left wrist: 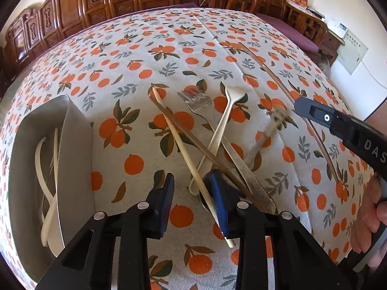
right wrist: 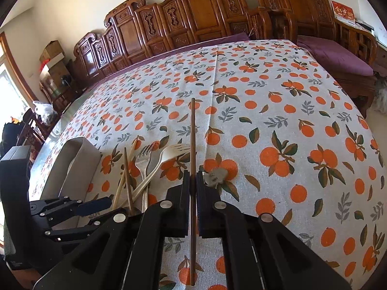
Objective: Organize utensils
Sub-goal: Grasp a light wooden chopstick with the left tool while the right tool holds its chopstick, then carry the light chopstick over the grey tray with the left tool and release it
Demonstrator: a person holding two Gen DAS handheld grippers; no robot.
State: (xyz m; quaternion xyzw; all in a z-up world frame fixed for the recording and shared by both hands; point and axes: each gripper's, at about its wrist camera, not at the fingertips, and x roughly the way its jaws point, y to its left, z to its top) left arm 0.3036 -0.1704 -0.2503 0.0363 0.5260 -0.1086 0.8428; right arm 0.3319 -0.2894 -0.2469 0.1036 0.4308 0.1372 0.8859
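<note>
My right gripper [right wrist: 193, 181] is clenched on a brown chopstick [right wrist: 192, 130] held above the tablecloth [right wrist: 278, 125]. My left gripper [left wrist: 191, 191] has its jaws apart, straddling the handles in the utensil pile [left wrist: 205, 130]; grip not confirmed. The metal tray [left wrist: 72, 140] sits left of the pile, utensils inside.

On the orange-print tablecloth [right wrist: 278, 111]: 3 chopsticks, i.e. 2 dark brown wooden [right wrist: 192, 130] [left wrist: 193, 140] and 1 pale bamboo [left wrist: 174, 133]. Forks: 2, 1 steel [left wrist: 196, 99], 1 cream plastic [right wrist: 169, 152]. Also 1 grey metal tray [left wrist: 77, 145] w/ approx. 2 white plastic utensils [left wrist: 41, 169] inside; exact no. unclear.
</note>
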